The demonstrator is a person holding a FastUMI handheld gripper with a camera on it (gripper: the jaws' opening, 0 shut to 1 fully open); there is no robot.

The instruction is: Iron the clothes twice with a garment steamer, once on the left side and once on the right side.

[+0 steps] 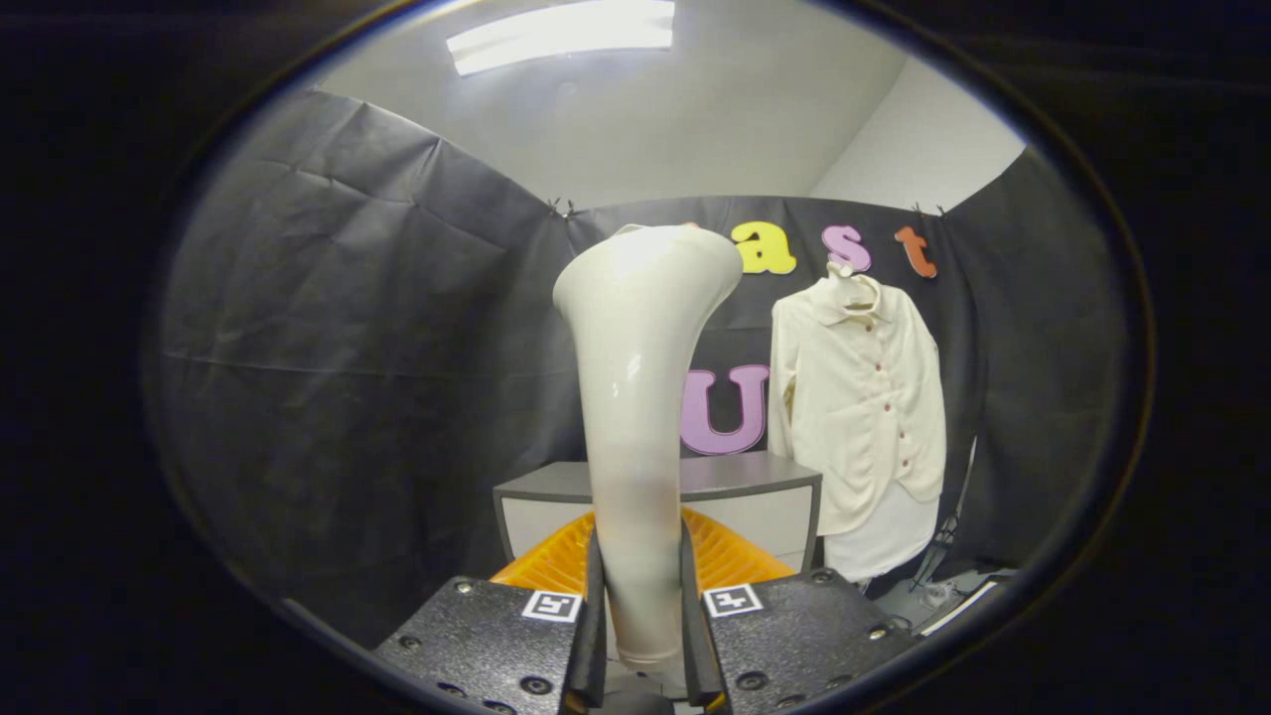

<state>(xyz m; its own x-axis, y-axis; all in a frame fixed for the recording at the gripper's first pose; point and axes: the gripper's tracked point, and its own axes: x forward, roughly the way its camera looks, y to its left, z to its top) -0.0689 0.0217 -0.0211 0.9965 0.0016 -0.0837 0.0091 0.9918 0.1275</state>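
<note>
My gripper (640, 606) is shut on the handle of a cream-white garment steamer (635, 397). The steamer stands upright between the fingers, and its wide head flares out at the top. Beyond the fingers and to the right, a cream button-up shirt (859, 407) hangs on a hanger against the black booth wall, some way off from the steamer head. A white cloth shows below the shirt's hem.
An orange ribbed tray (556, 561) lies just ahead of the fingers, behind the steamer handle. A grey-topped cabinet (745, 487) stands beyond it, left of the shirt. Small items and a stand leg sit on the floor under the shirt.
</note>
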